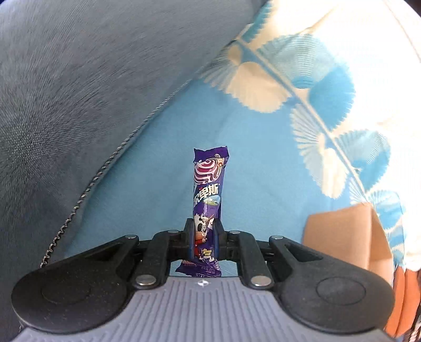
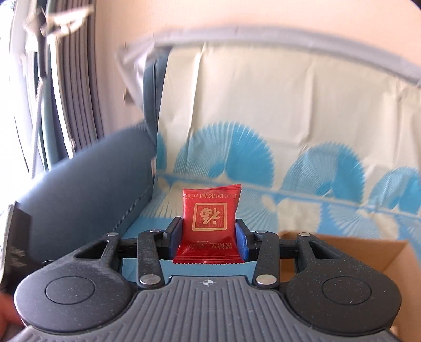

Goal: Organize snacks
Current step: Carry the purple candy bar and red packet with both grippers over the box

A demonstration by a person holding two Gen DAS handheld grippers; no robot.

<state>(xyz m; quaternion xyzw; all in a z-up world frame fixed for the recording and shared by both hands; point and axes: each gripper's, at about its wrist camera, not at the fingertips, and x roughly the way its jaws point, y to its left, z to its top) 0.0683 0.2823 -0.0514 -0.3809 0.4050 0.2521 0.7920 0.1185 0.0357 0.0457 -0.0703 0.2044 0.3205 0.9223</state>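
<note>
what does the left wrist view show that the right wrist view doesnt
Only the left wrist view shows the long purple snack stick wrapper, pinched upright in the left gripper, and the grey-blue cushion with a zip.

Only the right wrist view shows the square red foil snack packet, clamped in the right gripper, plus grey curtains and a cream wall.

Both show the blue and cream fan-patterned cloth and a brown cardboard box.

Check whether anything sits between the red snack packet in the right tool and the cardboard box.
Nothing visible does. The right tool grips the red packet above the blue patterned cover, and the open cardboard box lies just right of it, with only bare cover between them.
</note>
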